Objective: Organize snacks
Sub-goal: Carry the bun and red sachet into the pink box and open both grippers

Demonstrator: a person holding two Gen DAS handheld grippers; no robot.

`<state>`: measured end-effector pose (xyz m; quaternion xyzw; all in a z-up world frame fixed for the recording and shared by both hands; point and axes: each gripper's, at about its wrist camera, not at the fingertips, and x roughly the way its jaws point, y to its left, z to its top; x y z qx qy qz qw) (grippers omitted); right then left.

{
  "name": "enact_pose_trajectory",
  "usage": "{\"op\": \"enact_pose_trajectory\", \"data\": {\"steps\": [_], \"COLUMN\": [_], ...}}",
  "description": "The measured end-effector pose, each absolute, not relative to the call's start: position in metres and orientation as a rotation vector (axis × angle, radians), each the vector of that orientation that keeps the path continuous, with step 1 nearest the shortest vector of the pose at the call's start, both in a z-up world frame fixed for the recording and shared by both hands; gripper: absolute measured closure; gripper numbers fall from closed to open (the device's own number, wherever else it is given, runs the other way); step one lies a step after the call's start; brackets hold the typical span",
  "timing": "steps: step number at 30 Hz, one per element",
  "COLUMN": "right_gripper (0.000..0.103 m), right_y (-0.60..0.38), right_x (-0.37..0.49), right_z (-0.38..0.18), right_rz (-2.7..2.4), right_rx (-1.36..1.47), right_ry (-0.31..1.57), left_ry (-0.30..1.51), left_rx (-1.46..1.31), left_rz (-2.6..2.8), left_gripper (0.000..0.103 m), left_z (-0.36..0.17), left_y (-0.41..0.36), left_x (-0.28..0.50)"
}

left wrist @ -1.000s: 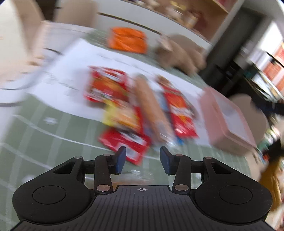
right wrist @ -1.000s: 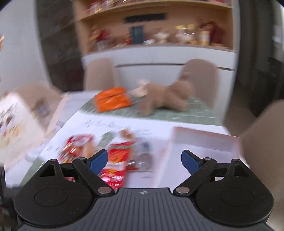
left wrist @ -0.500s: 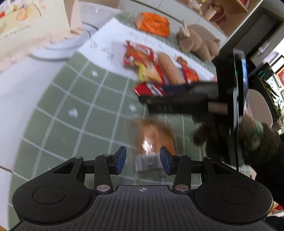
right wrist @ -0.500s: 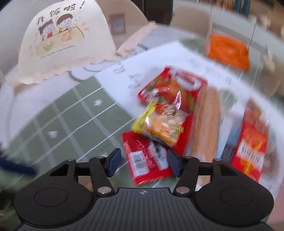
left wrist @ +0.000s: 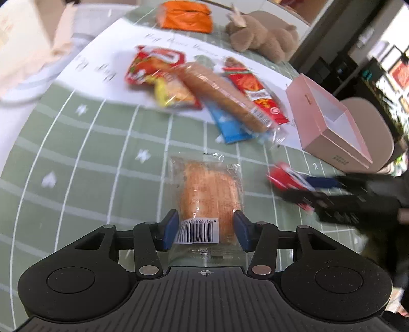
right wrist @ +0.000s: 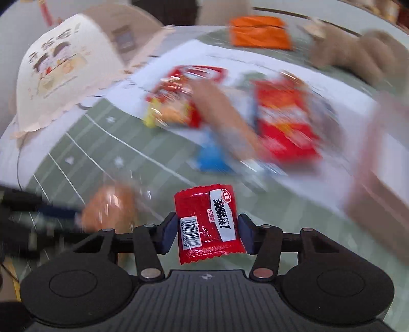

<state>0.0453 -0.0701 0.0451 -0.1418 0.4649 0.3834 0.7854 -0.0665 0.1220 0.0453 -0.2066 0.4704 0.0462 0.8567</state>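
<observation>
At the far left of the desk (left wrist: 76, 158) stands a paper cover printed with cartoon children (right wrist: 64, 69), well apart from the snacks. Nearer the front edge, the left gripper (left wrist: 205, 231) has its two pads on either side of a clear-wrapped bread roll (left wrist: 208, 191); the pads touch or nearly touch the wrapper at its barcode end, so it appears to be pinching that packet, though whether the roll is lifted off the green checked cloth cannot be told. The roll's long axis runs straight away from the gripper, toward the far edge.

Beyond it, on a white sheet toward the middle of the desk, lies the loose pile: a red chip bag (left wrist: 156, 65), a small yellow packet (left wrist: 173, 93), a long wrapped bread stick (left wrist: 222, 94) lying diagonally, a blue packet (left wrist: 230, 125) under it, and a red-and-orange sachet (left wrist: 253, 89). An orange pouch (left wrist: 185, 16) and a brown plush toy (left wrist: 263, 35) sit at the far edge.

To the right, the right gripper (right wrist: 207, 233) is closed on a small red snack packet (right wrist: 208, 222), held upright between the pads and clear of the cloth. The open pink box (left wrist: 329, 132) stands at the right edge of the desk, on that gripper's right and much nearer to it than to the left one. Judging by this, the red packet goes in first, with a short swing rightward over the box rim; the roll has the longer way across.
</observation>
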Motion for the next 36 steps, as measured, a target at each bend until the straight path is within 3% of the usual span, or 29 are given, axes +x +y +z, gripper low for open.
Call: {"op": "enact_pose_trajectory", "data": {"steps": [6,15,21,23,29,36], "right_gripper": [0.047,0.039,0.037,0.027,0.027,0.027], "right_y": [-0.144,-0.188,-0.205,-0.217,-0.248,-0.264], "right_x": [0.039,0.034,0.031,0.041,0.047,0.019], "right_z": [0.042,0.032,0.075,0.088,0.086,0.059], "right_rz": [0.576,0.452,0.266,0.243,0.225,0.285], "right_rx": [-0.297,-0.210,-0.302,-0.329,-0.377,-0.202], "right_ry": [0.959,0.971,0.614,0.568,0.630,0.836], "left_ry": [1.027,1.047,1.058,1.060,1.060,1.068], "left_rx": [-0.260,-0.089,-0.075,-0.077,-0.097,-0.136], "left_rz": [0.042,0.013,-0.001,-0.002,0.000,0.006], "left_gripper": [0.043,0.042,0.042,0.042,0.041,0.035], "left_z": [0.046,0.044,0.043,0.043,0.042,0.032], "left_y": [0.080,0.040,0.035,0.036,0.037,0.042], "left_x": [-0.019,0.016,0.017,0.016,0.017,0.022]}}
